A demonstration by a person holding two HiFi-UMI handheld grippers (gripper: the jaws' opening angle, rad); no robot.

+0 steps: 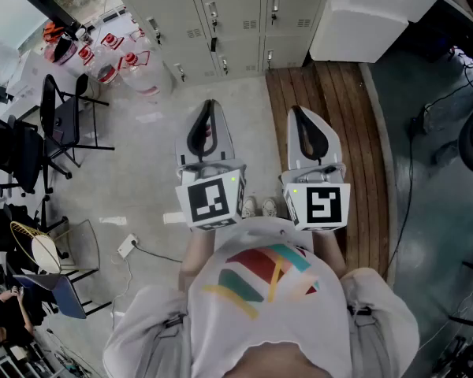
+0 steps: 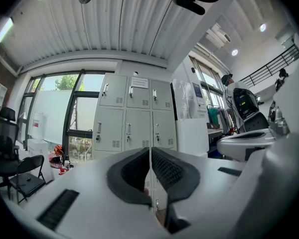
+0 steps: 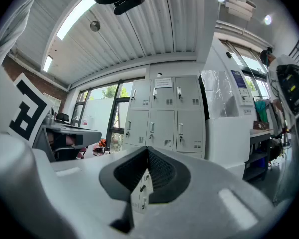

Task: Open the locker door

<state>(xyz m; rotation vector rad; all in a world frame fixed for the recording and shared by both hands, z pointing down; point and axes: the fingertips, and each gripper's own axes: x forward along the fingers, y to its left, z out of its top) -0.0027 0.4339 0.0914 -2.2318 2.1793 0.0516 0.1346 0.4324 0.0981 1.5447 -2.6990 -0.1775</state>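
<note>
closed tongs facing lockers

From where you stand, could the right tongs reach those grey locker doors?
Probably not yet. The right tongs are shut and held well short of the lockers, with open floor between them. Nothing seems to block the way, so stepping closer should bring the doors within reach.
</note>
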